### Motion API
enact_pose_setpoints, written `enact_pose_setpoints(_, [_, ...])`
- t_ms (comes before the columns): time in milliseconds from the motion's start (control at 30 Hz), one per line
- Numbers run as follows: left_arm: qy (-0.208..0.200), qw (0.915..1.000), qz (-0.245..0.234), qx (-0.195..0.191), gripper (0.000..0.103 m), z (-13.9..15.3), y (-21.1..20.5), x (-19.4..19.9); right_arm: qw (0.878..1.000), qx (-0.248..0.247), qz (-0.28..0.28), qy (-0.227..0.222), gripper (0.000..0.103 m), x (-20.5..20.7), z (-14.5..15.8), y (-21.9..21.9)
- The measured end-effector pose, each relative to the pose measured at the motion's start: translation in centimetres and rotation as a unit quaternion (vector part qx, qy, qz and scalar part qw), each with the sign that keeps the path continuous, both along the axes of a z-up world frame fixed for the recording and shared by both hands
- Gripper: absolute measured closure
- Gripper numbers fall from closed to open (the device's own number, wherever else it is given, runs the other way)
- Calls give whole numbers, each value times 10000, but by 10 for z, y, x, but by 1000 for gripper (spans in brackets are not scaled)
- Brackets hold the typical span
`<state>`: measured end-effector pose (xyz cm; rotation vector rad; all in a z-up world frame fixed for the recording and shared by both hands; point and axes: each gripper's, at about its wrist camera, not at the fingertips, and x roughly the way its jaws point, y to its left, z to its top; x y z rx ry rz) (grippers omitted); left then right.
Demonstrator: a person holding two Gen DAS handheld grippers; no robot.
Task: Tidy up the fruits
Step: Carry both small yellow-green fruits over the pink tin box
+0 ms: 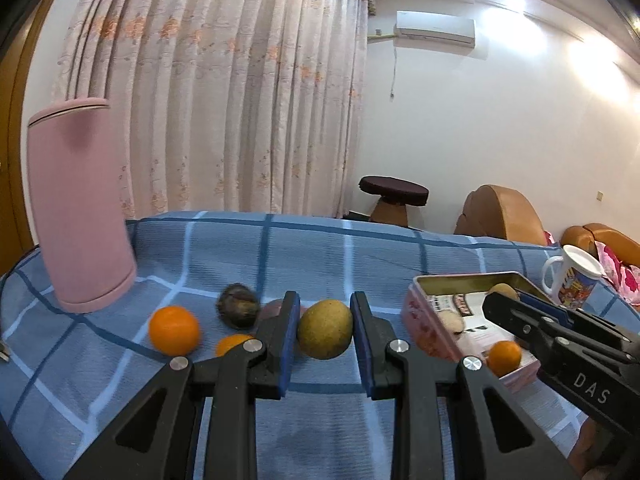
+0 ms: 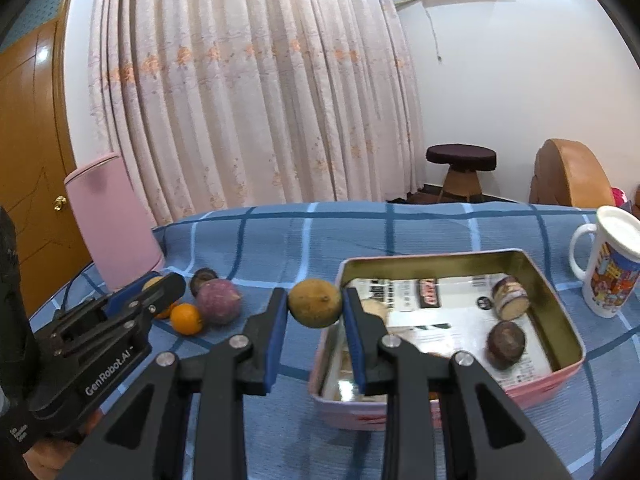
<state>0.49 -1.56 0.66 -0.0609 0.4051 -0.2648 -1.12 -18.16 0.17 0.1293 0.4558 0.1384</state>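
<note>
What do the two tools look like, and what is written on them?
Both are black plastic with blue pads and round silver rivets at the joints. The left tool reads "GenRobot.AI" in white along its body; the right tool shows "DAS".

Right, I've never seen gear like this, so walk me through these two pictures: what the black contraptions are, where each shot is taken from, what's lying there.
A person holds a two-fingered claw in each hand, each with a wide-angle camera looking along its fingers. One picture looks past the left claw, the other past the right claw. Both are squeezed shut and hold nothing; the yellow-green fruit only lies on the blue checked cloth beyond them. To its left lie oranges and a purple fruit; to its right stands a pink tin with some pieces already in it.
</note>
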Motion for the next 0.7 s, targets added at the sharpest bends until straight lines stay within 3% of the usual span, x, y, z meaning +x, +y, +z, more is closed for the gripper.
enact_pose_setpoints(700, [6,9966,-785,255,76,3,-114,7,9958,-124,-904,26,72,-1,2,-105])
